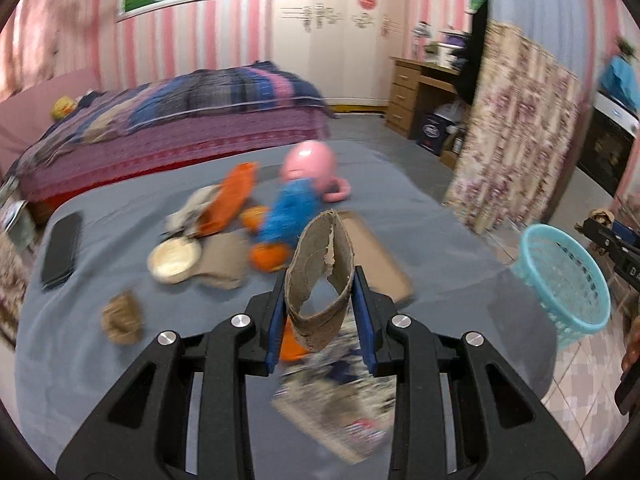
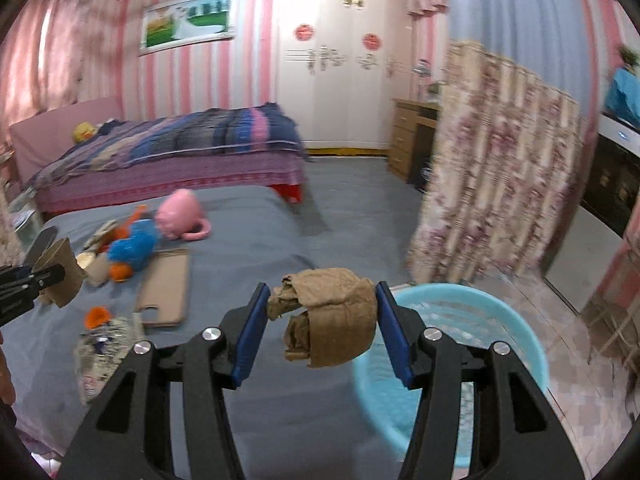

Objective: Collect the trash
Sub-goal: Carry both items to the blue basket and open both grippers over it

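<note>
Clamped between the blue pads of the left gripper [image 1: 320, 300]: a torn brown cardboard tube [image 1: 322, 280], squeezed out of round, raised above the near edge of the grey-covered bed [image 1: 400, 184]. Gripped across its width in the right gripper [image 2: 320, 316]: a crumpled wad of brown paper [image 2: 330, 316], pinched between both pads, poised over the near rim of the pale blue plastic basket [image 2: 516, 344] just off the bed's right edge. Probably held there for release into the basket, tube to follow from farther left. Left on the cover: a flat brown cardboard sheet [image 1: 380, 256] just beyond the tube, another crumpled brown paper ball [image 1: 122, 316] toward the left edge, a round cream lid [image 1: 174, 260], a printed wrapper [image 1: 336, 408] at the near edge. Near the middle, a blue-and-pink plush toy [image 1: 298, 196], likely not trash. Toward the left edge, a dark flat device [image 1: 62, 248].
</note>
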Motion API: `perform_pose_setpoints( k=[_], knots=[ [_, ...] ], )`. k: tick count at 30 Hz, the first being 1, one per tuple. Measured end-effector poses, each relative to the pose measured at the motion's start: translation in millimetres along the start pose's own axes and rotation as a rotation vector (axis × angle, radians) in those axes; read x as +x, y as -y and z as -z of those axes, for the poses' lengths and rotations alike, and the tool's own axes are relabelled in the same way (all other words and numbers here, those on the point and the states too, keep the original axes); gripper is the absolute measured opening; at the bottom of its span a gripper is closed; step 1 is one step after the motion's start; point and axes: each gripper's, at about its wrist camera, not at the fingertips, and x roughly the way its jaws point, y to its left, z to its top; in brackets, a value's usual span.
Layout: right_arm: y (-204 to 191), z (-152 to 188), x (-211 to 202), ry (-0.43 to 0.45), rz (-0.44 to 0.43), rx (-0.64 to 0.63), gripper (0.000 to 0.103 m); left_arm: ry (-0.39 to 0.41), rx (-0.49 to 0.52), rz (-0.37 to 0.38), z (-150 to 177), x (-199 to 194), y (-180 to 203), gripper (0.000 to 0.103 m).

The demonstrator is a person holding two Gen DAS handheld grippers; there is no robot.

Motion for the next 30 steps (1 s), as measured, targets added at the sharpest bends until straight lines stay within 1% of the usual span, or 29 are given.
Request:
perform_pose_setpoints(
  k=[5, 8, 12, 17, 21, 25, 27, 30],
  knots=[
    [48, 10, 5, -0.01, 0.074, 0.045, 0.053, 0.005, 0.08, 0.085, -10, 12, 61, 0.029],
    [65, 14, 7, -0.011, 0.106, 0.06, 0.053, 0.006, 0.117, 0.136, -14, 19, 92, 0.03],
    [95, 21, 9, -0.011, 0.157, 0.094, 0.053, -0.003, 0.175, 0.18, -15, 36, 135, 0.03],
    [132, 34, 15, -0.026, 0.214, 0.149, 0.053, -0.018, 0.205, 0.249, -17, 53, 180, 0.03],
    [150, 43, 19, -0.042, 0.239, 0.171, 0.053, -0.026, 0.224, 0.294, -18, 65, 211, 0.03],
    [159, 50, 21, -0.049, 0.253, 0.182, 0.053, -0.038, 0.251, 0.362, -18, 76, 246, 0.031],
    [165, 53, 22, -0.05, 0.266, 0.192, 0.053, -0.039, 0.277, 0.372, -19, 80, 262, 0.031],
    [174, 54, 24, -0.054, 0.287, 0.206, 0.053, -0.049, 0.289, 0.398, -20, 87, 279, 0.031]
  ],
)
